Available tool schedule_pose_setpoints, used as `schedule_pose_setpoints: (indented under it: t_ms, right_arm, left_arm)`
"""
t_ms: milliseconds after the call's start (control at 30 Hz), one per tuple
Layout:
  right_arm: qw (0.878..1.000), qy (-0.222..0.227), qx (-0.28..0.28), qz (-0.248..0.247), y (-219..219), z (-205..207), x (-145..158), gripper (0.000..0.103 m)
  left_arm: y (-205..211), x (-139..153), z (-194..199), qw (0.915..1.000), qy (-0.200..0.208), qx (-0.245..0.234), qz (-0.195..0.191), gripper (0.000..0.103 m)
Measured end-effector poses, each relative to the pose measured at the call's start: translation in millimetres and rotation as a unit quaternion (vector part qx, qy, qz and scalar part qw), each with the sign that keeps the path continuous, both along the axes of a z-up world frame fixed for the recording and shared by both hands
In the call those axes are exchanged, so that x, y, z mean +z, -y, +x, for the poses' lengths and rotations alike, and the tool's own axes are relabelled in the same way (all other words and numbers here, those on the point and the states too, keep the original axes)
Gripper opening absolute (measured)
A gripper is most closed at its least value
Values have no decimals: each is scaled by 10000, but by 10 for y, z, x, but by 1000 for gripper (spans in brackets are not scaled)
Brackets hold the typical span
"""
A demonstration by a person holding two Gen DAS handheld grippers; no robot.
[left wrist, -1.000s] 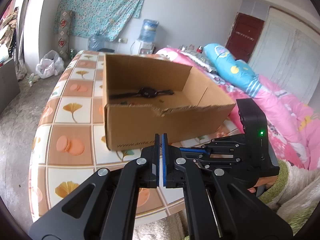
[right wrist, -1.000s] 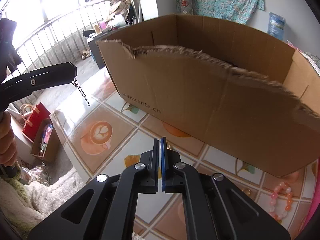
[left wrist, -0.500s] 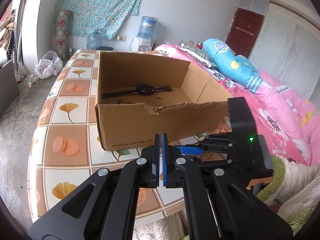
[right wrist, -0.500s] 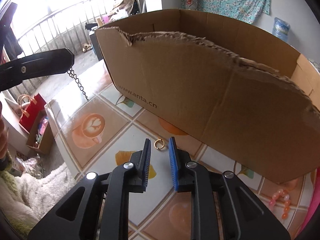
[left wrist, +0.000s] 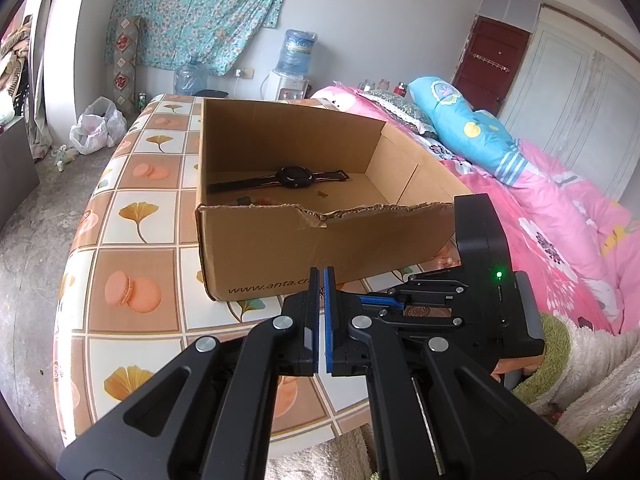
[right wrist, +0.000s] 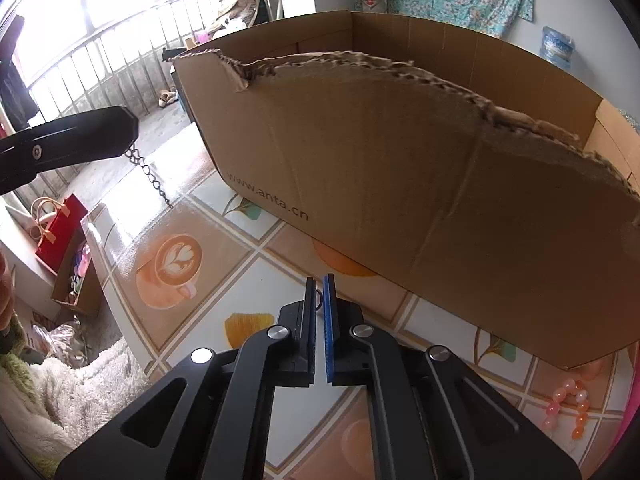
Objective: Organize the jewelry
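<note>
An open cardboard box stands on the tiled table; a black watch and small bits lie inside. My left gripper is shut on a dark metal chain, which hangs from its fingertips in the right wrist view, above the table left of the box. My right gripper is low at the table in front of the box, jaws closed around a small gold ring. My right gripper also shows in the left wrist view.
A pink and orange bead bracelet lies on the table at the right, near the box's corner. The table edge is close in front. A bed with pink bedding is to the right. A red bag sits on the floor.
My right gripper opened over the gold ring, then closed around it. My left gripper rose, giving a higher look into the box; the chain still hangs from it.
</note>
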State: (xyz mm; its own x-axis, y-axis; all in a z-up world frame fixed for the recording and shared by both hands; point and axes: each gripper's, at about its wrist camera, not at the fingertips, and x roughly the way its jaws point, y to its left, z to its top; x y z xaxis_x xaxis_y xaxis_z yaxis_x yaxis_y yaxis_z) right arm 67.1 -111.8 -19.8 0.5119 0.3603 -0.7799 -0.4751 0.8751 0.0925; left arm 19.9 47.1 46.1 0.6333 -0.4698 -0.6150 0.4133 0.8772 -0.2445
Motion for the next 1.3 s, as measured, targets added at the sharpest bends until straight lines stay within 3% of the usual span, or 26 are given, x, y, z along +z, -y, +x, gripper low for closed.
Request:
schedule_pose_setpoints:
  t_ms: [500,700,1033,1167,1233,1300]
  right_arm:
    - [9993,-17,-358,120,201,-151,42,4]
    - [9993,-59,-343,-141,21,-71,-62,4]
    - [9999,-102,-54,5,-267,-87,-112,4]
    - [10000,-33,70,-33,-279,-129,-74,8]
    - [9999,43,99,-55,-219,-128,-38,20]
    - [9998,106,140,-101,-199,-130,-8,21]
  left_arm:
    - [-29,-13,-53,10000,26,0,-28,1]
    - [-31,-13,-79,10000,49,21,6,1]
    - [-105,-63,-43,9999,-24,115,-40,1]
    - [-110,-155,-13,9999,-126,98,-45,1]
    - [-111,-234,-4,9997,-205,114,-1,1]
    - [-107,-321,11,9994,-301,125,67,1]
